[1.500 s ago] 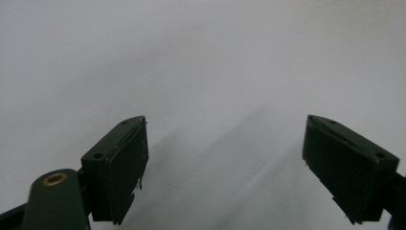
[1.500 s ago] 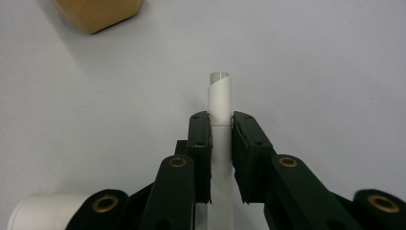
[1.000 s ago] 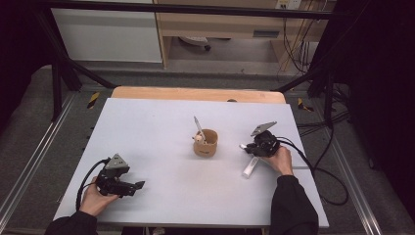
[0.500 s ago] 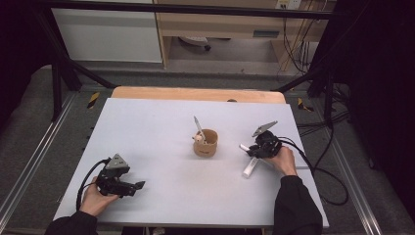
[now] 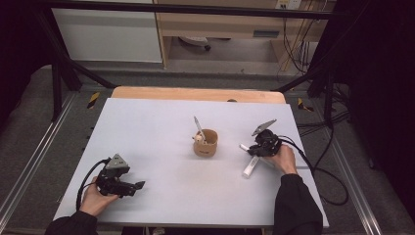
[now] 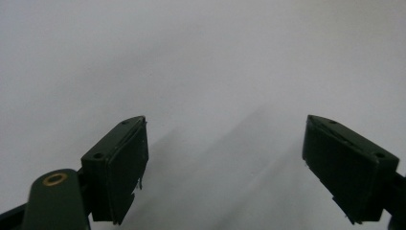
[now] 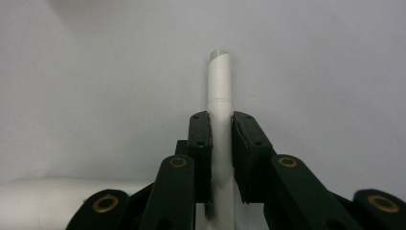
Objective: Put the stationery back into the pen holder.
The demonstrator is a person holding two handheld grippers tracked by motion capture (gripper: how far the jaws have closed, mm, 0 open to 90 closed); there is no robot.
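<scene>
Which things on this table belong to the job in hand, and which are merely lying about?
In the job:
- right gripper, shut on a white pen
- second white tube by that hand
- brown cup with a pen in it

Lying about:
- left gripper, open over bare table

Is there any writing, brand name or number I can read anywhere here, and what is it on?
No text here can be read.
Brown cup: no print that I can make out.
White tube in the right tongs: plain, no marking.
Blue-grey plate on the wooden shelf behind the table: possibly a label, too small and blurred to read.
</scene>
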